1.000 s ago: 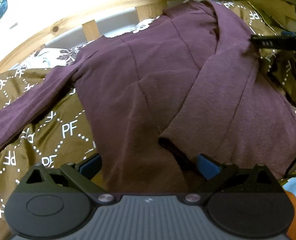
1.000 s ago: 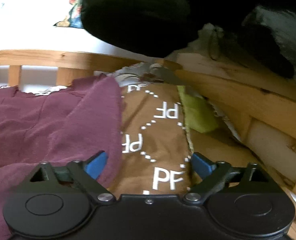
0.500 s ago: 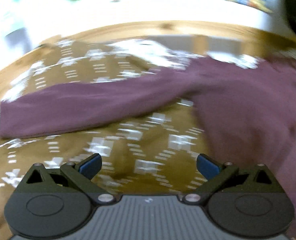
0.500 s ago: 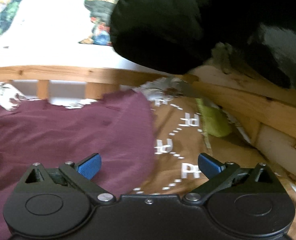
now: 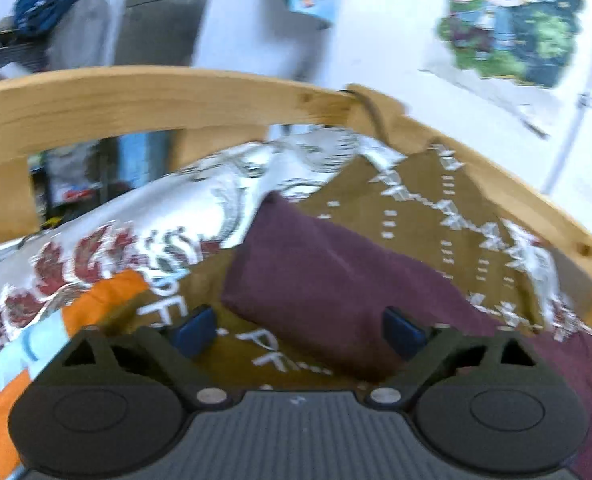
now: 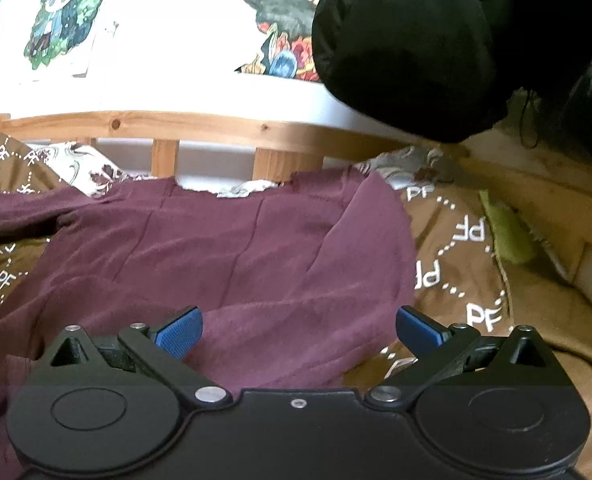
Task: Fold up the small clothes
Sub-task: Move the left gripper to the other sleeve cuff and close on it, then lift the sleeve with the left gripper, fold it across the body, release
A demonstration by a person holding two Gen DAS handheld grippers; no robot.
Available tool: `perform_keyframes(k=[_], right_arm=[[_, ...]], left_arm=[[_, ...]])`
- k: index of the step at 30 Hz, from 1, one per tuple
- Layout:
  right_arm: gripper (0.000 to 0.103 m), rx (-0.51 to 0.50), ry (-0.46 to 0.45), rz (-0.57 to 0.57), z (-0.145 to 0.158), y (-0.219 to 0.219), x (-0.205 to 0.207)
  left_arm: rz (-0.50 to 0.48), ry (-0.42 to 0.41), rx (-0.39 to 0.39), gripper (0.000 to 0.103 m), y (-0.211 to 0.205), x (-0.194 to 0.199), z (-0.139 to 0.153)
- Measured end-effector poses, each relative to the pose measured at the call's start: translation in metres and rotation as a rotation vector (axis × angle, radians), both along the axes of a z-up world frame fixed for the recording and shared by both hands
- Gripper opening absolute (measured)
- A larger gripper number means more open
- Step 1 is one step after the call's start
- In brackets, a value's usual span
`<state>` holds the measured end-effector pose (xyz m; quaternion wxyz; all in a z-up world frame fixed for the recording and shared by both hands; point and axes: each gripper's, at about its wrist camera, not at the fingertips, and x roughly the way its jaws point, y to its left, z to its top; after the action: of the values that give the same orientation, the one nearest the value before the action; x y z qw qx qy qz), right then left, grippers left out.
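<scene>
Both jaws stand apart with nothing gripped. On the left gripper (image 5: pixel 300 330) they have just been closing a little, with the cuff end of the maroon sleeve (image 5: pixel 320 280) lying between and just ahead of them, unpinched as far as the blurred view shows. The right gripper (image 6: pixel 298 330) is at its widest, hovering over the lower edge of the maroon top (image 6: pixel 215 256), which is spread flat on the brown "PF" blanket (image 6: pixel 456 272) on the bed. A wooden rail (image 6: pixel 199 126) runs behind the top, with posters (image 6: pixel 59 20) on the wall above. A black bundle (image 6: pixel 412 44) looms at the right. Near the left gripper lie an orange cloth (image 5: pixel 95 304) and a white patterned sheet (image 5: pixel 175 216).
</scene>
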<state>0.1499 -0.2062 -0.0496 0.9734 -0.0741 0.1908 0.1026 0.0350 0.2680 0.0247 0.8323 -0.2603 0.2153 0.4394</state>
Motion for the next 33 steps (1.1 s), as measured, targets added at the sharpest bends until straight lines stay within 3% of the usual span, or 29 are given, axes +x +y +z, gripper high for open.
perform_keyframes(k=[1, 3, 4, 5, 6, 12, 16, 21, 27, 33], right_arm=[[0.102, 0.002, 0.007, 0.001, -0.001, 0.0, 0.0], [0.102, 0.003, 0.017, -0.001, -0.003, 0.001, 0.0], [0.102, 0.004, 0.021, -0.001, -0.004, 0.001, 0.001], [0.102, 0.006, 0.024, -0.002, -0.004, 0.0, 0.001], [0.102, 0.007, 0.025, -0.004, -0.005, 0.0, 0.002], [0.102, 0.021, 0.03, -0.011, -0.005, -0.004, 0.004], [0.102, 0.026, 0.024, -0.007, -0.003, -0.004, 0.004], [0.102, 0.037, 0.012, -0.005, 0.001, -0.006, 0.003], [0.102, 0.057, -0.007, -0.021, 0.007, -0.011, 0.002], [0.102, 0.079, -0.023, -0.046, 0.011, -0.022, 0.004]], left_arm=[[0.021, 0.013, 0.01, 0.076, 0.0, 0.003, -0.001], [0.049, 0.023, 0.044, 0.052, 0.0, 0.002, -0.001], [0.053, 0.013, 0.054, 0.046, -0.002, 0.0, 0.0], [0.053, -0.004, 0.067, 0.031, -0.004, -0.002, 0.001], [0.046, -0.023, 0.092, 0.009, -0.007, -0.005, 0.002], [-0.039, -0.148, 0.228, 0.006, -0.031, -0.008, 0.027], [-0.218, -0.251, 0.333, 0.006, -0.059, 0.005, 0.055], [-0.505, -0.382, 0.405, 0.006, -0.105, 0.03, 0.091], [-0.843, -0.483, 0.419, 0.006, -0.174, 0.068, 0.108], [-1.145, -0.483, 0.365, 0.006, -0.244, 0.093, 0.09]])
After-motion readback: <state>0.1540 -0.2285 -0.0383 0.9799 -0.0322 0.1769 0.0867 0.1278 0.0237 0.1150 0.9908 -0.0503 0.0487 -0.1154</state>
